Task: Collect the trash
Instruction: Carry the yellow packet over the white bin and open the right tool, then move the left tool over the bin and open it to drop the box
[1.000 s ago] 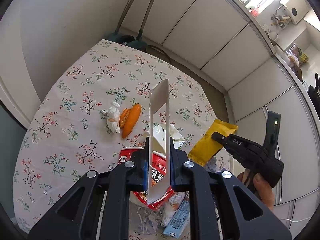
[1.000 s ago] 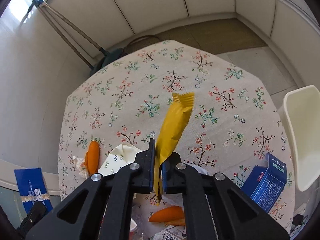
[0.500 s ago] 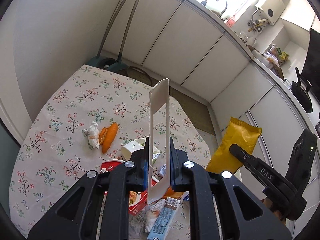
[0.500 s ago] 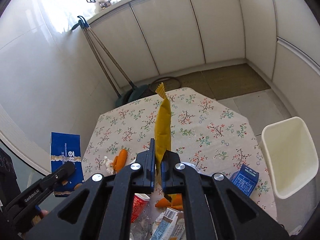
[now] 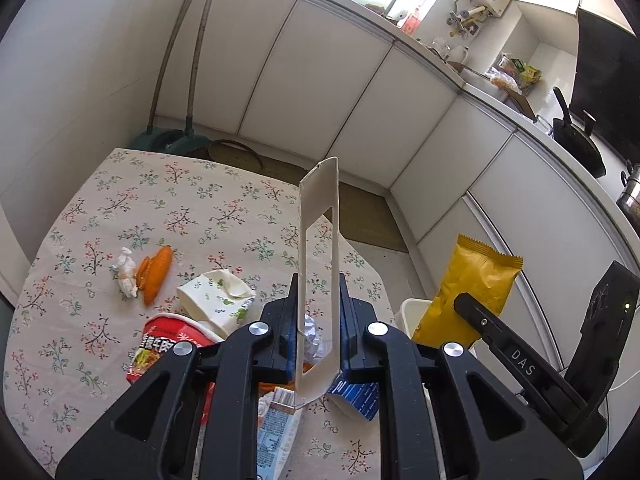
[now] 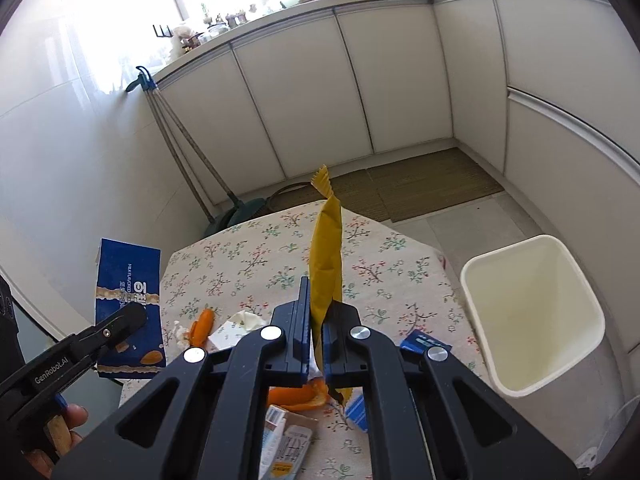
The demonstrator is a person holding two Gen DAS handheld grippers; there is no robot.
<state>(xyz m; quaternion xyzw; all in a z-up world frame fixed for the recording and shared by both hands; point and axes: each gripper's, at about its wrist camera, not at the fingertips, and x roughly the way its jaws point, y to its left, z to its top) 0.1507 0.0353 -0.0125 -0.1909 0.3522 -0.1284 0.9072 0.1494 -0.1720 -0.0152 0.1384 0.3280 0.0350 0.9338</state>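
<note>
left hand-held gripper (image 5: 319, 334) clamped on flattened blue carton (image 6: 129, 306), held above table's (image 5: 208, 204) left edge | right hand-held gripper (image 6: 316, 338) clenched on yellow wrapper (image 6: 327, 256), upright over table | white bin (image 6: 532, 312) beside table's right edge | orange peel (image 5: 157, 272), tissue pack (image 5: 216, 300) on table

Left gripper (image 5: 318, 332) and right gripper (image 6: 317, 338) are both clamped tight, angled downward, side by side.
</note>
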